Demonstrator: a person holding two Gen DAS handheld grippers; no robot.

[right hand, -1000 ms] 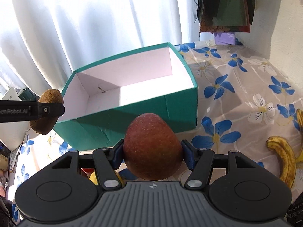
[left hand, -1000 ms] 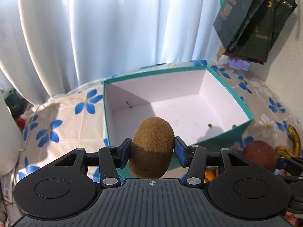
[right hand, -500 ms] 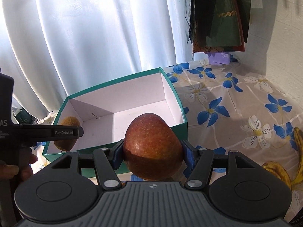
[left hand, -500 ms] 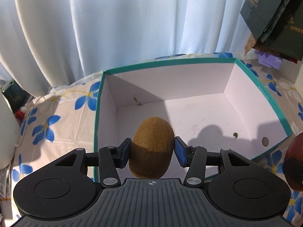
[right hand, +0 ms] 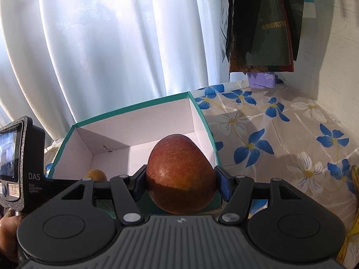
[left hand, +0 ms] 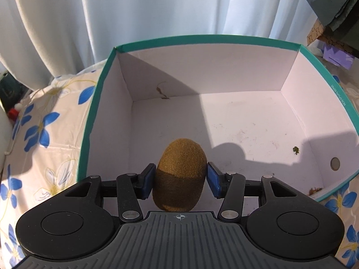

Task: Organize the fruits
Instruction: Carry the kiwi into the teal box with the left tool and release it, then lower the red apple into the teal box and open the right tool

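Left gripper [left hand: 180, 180] fingers clamped on kiwi [left hand: 179, 174] over box [left hand: 94, 103]; early release risks bruising.
Right gripper [right hand: 180, 182] clamped on apple [right hand: 179, 172], could hit rim.

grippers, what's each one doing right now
left gripper: closed on the kiwi
right gripper: closed on the apple

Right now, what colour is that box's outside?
Teal green outside, white inside; clearest in the right wrist view.
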